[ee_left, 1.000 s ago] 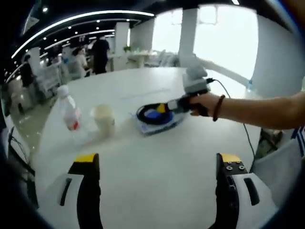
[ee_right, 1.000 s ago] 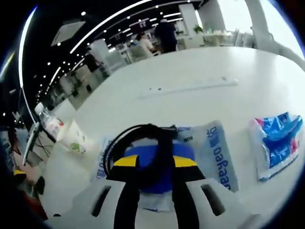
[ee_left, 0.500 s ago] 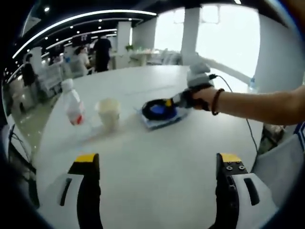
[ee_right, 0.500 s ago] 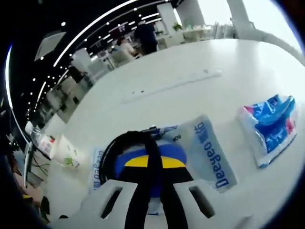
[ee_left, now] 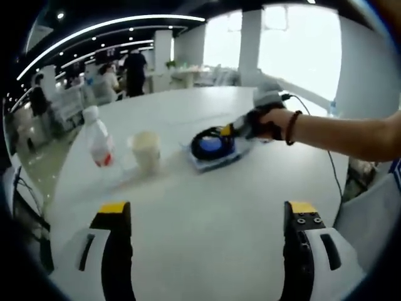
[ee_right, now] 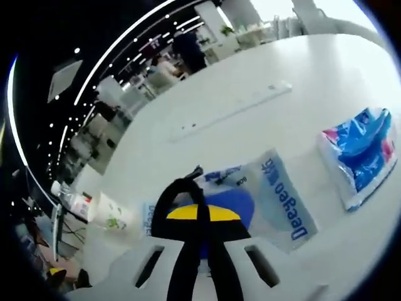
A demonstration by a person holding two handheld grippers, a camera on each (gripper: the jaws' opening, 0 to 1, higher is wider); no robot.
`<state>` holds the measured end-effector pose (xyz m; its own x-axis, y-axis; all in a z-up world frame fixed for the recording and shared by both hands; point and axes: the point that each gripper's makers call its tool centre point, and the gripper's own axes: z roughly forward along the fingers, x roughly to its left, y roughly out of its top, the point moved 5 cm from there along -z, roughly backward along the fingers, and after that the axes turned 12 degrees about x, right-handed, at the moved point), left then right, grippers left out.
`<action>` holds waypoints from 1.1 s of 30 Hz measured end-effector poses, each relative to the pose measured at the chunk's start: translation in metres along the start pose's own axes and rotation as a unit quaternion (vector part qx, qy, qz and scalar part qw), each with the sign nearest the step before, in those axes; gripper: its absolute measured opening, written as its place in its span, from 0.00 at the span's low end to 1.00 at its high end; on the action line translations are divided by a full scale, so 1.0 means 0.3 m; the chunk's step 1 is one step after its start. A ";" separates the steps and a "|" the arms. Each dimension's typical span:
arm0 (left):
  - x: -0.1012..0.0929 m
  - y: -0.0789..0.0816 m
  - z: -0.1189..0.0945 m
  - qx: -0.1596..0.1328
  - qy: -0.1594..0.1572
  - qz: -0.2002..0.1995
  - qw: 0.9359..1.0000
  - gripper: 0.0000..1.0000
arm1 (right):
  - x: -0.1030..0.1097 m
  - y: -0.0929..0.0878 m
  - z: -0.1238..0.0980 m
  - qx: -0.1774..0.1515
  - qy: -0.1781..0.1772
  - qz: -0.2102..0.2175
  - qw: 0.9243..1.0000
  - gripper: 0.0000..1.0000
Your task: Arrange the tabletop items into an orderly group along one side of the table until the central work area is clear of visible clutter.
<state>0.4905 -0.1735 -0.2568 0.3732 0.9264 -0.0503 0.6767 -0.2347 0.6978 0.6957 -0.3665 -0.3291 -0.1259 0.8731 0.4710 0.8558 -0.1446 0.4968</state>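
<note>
White round worktop [ee_left: 207, 219], barely tidied. Right gripper [ee_right: 199, 216] clamped on black cable [ee_right: 178, 191] over bag [ee_right: 276, 200]; left gripper [ee_left: 207, 216] wide apart, idle. Bottle [ee_left: 99, 141], cup [ee_left: 146, 152] at 10 o'clock, blue pack [ee_right: 360, 153] at 3, unsorted.

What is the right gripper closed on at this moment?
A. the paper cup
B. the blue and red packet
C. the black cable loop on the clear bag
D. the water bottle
C: in the right gripper view the right gripper has its fingers pinched together on the black cable loop lying on the clear bag, while the bottle, cup and packet lie apart.
</note>
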 end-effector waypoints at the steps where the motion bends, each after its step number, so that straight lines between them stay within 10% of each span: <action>1: 0.001 0.000 0.000 0.000 0.000 0.000 1.000 0.99 | 0.002 0.000 -0.004 0.001 0.002 -0.002 1.000 0.01; 33: -0.055 0.021 0.005 -0.011 -0.038 0.032 0.999 0.99 | -0.033 -0.039 -0.307 0.015 0.047 -0.035 0.998 0.02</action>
<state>0.4896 -0.1908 -0.2528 0.4626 0.8846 -0.0594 0.6365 -0.2848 0.7168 0.6406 -0.4165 -0.2724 -0.2317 0.8325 0.5032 0.8574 -0.0696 0.5099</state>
